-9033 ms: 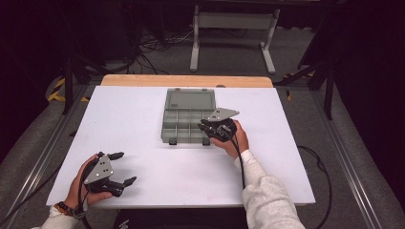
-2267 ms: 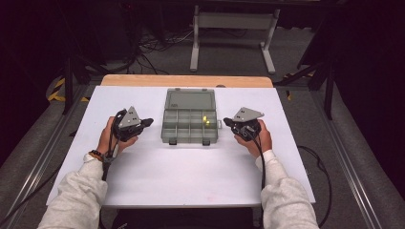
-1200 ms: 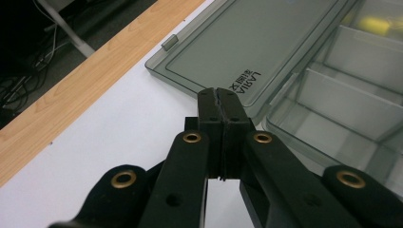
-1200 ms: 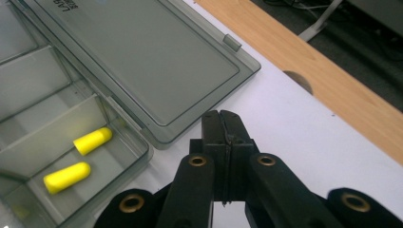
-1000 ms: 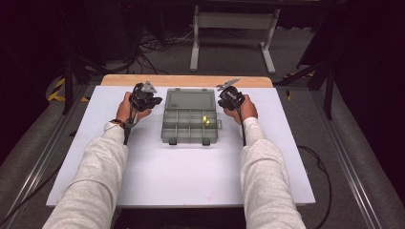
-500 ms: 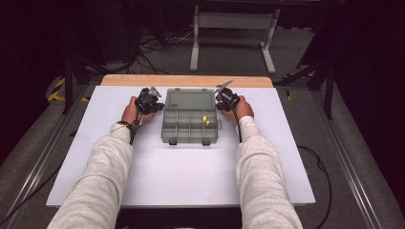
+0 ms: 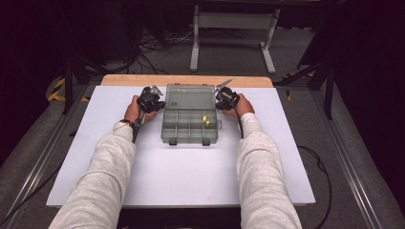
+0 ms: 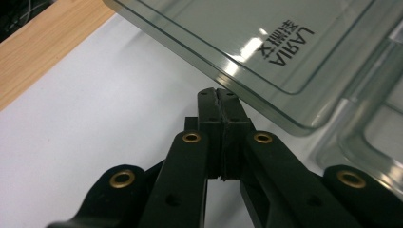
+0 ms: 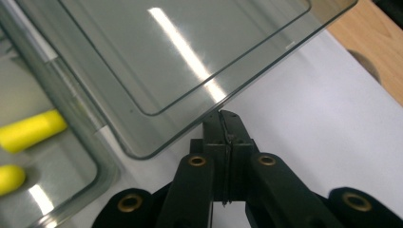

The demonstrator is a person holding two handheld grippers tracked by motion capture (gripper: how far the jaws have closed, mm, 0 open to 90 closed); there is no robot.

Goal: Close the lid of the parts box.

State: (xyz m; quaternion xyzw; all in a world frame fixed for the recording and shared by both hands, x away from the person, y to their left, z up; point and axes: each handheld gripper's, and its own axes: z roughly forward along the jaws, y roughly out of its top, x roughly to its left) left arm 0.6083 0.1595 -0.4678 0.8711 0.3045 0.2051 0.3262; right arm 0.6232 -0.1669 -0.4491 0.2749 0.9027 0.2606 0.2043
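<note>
My clear compartment box (image 7: 191,120) sits at the middle of the white table (image 7: 191,176), its lid (image 7: 189,97) open toward the far edge, long axis running left to right. My left gripper (image 8: 219,107) and right gripper (image 9: 222,124), both pressed together, sit under the lid's side edges.

Overhead forward-down; two close tool views, shared lid (image 7: 189,96)

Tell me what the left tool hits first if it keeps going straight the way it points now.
Most likely the side edge of the clear lid of the compartment box: the shut left tool points at it, tips right at or just under that edge. Contact is unclear.
</note>
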